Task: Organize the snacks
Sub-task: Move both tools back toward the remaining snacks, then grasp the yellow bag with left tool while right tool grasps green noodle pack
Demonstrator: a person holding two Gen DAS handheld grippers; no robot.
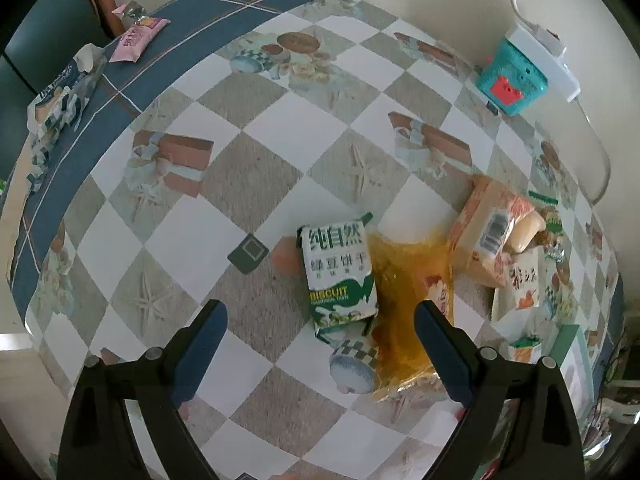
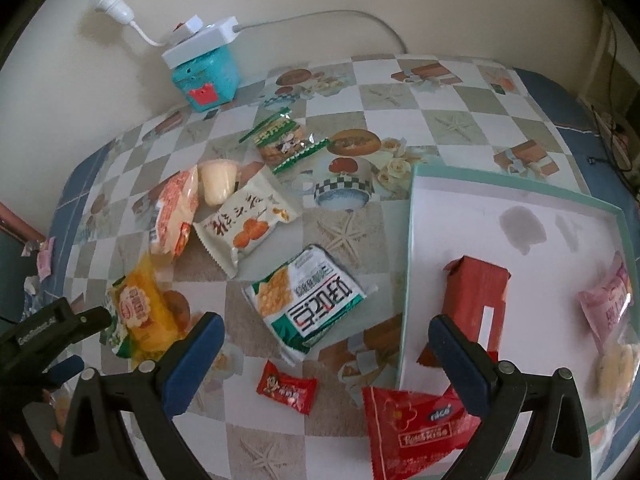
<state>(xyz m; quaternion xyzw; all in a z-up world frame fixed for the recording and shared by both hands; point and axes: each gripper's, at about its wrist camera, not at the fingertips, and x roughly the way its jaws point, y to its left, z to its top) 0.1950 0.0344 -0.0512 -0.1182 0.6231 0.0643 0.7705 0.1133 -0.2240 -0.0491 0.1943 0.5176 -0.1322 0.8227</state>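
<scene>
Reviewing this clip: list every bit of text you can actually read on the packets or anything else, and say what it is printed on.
"纯自然", "绿豆饼干", "BISCUIT": green-and-white biscuit packet.
"好吃点": green-and-white cracker packet, printed upside down to the camera.
"nice": red packet; its larger script is too blurred.
Beige packet: brush-style characters, not legible.
Orange packet, small red candy, pink packet, barcode digits: too small or blurred.

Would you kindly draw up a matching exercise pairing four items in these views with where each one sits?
Items:
1. red box
2. small red candy
3. white power strip
4. green biscuit pack

Places:
A. on top of the teal toy
B. inside the white tray
C. touching the yellow packet
D. alone on the tablecloth, near the right gripper

Pairs: 1-B, 2-D, 3-A, 4-C
</scene>
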